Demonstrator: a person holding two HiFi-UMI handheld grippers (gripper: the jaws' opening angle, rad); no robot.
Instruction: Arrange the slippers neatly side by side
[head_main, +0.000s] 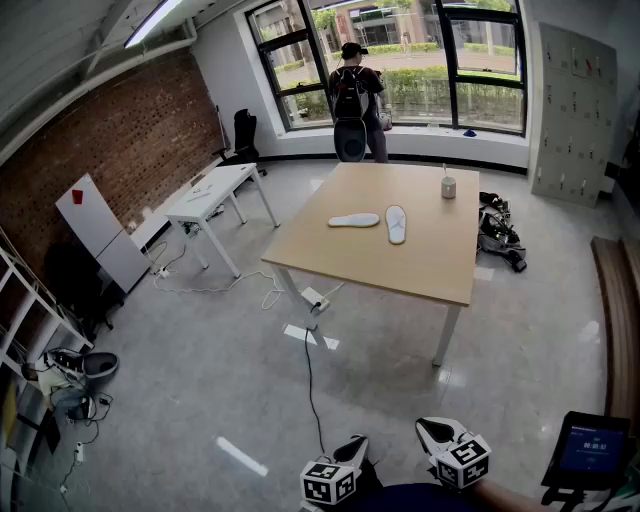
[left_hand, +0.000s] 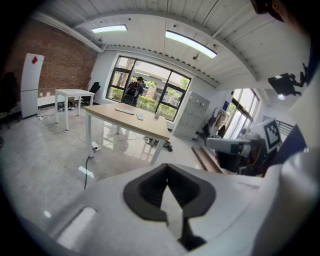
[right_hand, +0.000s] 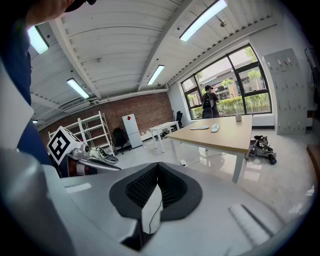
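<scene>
Fingers of the left gripper (left_hand: 167, 176) are pressed together with nothing between them, and the fingers of the right gripper (right_hand: 156, 174) are likewise closed and empty. Both grippers are held low, over the grey floor (head_main: 200, 400). Well ahead of both pairs of fingers, two flat white slippers (head_main: 354, 220) (head_main: 396, 224) lie on a light wooden desk (head_main: 420, 262), angled to each other with their near ends close, not parallel.

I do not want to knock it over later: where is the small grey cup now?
In the head view, the small grey cup stands on the light wooden table, near its far right corner, to the right of the nearest white slipper.
</scene>
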